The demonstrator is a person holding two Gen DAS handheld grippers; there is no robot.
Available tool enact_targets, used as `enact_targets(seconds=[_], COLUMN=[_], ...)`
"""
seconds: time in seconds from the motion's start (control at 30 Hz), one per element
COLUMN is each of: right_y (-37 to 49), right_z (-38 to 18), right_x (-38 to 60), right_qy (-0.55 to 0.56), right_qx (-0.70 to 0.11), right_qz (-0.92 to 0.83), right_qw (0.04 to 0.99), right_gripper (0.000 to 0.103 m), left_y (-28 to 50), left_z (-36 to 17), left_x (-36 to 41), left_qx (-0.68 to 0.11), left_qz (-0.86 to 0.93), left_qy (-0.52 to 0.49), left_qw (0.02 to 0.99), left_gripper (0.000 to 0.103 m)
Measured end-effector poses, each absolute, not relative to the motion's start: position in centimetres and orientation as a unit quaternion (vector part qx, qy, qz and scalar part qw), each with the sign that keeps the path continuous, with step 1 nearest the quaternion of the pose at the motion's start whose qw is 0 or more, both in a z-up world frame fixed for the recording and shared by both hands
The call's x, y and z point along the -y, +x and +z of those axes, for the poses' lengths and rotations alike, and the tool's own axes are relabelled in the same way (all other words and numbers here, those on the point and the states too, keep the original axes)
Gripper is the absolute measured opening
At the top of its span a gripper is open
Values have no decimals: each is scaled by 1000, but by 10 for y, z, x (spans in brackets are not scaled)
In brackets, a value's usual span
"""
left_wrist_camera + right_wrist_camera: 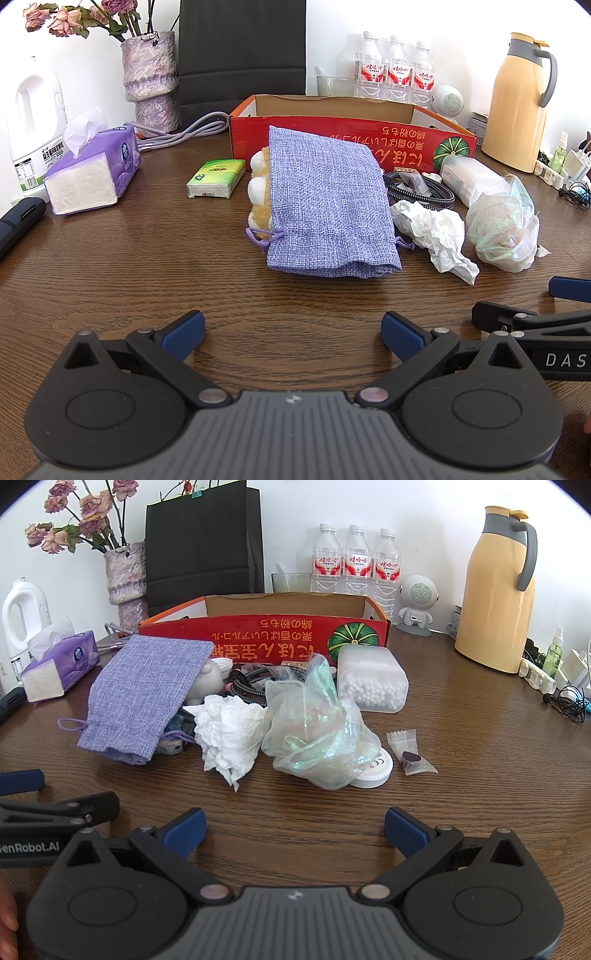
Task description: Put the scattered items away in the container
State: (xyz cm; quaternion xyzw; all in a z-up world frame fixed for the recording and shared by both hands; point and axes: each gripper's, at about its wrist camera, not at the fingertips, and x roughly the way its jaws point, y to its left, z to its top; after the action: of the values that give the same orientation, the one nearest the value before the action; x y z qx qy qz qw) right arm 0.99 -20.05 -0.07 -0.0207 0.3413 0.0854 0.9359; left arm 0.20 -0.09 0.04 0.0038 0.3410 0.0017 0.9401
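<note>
Jaws of both the left gripper (293, 338) and right gripper (295, 829) stand wide apart, holding nothing (blue pads bare). Ahead of them, before the red box (351, 134), lies the purple pouch (327, 201) on the tabletop (147, 266), crumpled tissue (229, 731) beside it.

A lived-in home or small office. The wooden table (147, 258) against a white wall carries dried flowers in a vase (151, 81), a thermos (495, 590), water bottles (356, 561) and tissues (92, 173).

Rough cloth pouch (325, 206), matt wood-grain table (147, 266), crumpled paper (229, 731).
</note>
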Motion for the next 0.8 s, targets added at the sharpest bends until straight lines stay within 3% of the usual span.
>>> enact_targets(seconds=[0.8], right_y=[10], right_z=[-1], right_x=[200], right_qy=[-21], right_qx=[-341], right_qz=[86], right_qw=[936], right_gripper=[103], left_y=[5], left_z=[1], left_x=[2], left_qx=[-341], left_qz=[2], left_qy=[4], left_qw=[940], left_gripper=[103])
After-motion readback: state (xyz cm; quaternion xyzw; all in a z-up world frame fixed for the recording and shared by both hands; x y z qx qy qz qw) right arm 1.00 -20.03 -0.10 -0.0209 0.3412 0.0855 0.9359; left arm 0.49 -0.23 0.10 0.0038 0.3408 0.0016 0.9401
